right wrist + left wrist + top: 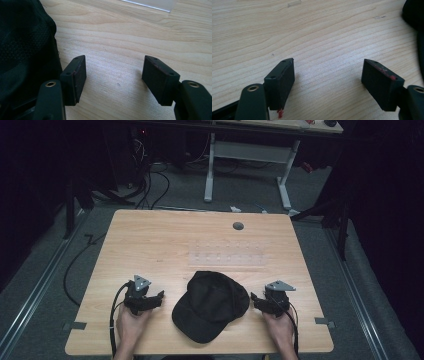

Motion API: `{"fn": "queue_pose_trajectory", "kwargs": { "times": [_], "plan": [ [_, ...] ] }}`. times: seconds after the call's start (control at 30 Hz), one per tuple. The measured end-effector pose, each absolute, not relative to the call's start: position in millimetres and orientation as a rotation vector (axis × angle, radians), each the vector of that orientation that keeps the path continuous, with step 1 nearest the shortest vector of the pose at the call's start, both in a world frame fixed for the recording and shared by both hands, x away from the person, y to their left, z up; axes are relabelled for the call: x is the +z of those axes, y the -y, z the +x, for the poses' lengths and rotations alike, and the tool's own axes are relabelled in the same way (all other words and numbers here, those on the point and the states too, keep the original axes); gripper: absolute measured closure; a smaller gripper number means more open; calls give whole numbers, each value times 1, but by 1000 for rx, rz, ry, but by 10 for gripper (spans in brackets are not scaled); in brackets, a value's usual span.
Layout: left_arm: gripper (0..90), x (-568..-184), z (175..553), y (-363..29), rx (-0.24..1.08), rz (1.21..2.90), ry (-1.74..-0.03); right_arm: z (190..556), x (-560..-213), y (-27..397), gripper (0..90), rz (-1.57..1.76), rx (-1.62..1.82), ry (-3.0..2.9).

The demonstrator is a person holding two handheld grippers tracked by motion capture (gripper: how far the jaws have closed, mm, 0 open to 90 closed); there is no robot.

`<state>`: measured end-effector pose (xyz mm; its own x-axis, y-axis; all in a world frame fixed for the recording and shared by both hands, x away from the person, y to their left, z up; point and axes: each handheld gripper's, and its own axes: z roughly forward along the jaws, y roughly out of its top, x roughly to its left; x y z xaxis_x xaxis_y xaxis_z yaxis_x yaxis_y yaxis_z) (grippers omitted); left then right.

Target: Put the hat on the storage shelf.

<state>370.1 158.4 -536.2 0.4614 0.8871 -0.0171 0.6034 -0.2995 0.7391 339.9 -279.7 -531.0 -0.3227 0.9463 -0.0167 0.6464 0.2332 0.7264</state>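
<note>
Black fabric baseball cap (211,305) lies flat on the pale wood-grain surface (150,245), between the two hand-held grippers, brim toward the person's edge.

Left hand-held gripper (159,296): black, grey three-cornered plate on top, held in the person's left hand (131,324), resting low over the surface. Jaws spread apart, nothing between them. Cap sits just beside it on its right, not touching as far as the high view shows. In the left gripper view (328,75) bare wood lies between the jaws; the cap's dark edge (414,15) shows at the far right, beyond the right jaw.

Right hand-held gripper (254,299): same build, held in the person's right hand (280,327). Jaws released, wide apart, nothing gripped. Cap is just beside it on its left. In the right gripper view (113,72) the cap's mesh-textured cloth (25,45) lies outside the left jaw, very near or touching it; cannot tell which. Bare wood between the jaws.

Beyond both grippers, farther up the surface, lies a clear flat plastic sheet (229,254); its edge (150,4) shows ahead of the right gripper. A round grey grommet (238,226) sits near the surface's far edge.
</note>
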Motion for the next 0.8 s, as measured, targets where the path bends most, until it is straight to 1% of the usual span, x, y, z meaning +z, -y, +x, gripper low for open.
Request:
{"fn": "queue_pose_trajectory", "kwargs": {
  "times": [0.23,0.47,0.8],
  "plan": [
    [259,-536,370,-158,524,2025,-1236,340,-531,279,363,1461,867,-2051],
    [236,-536,370,-158,522,2030,-1232,339,-529,283,382,1496,895,-2035],
    [194,-537,371,-157,515,2042,-1223,330,-518,290,437,1524,986,-1991]
  ]
}}
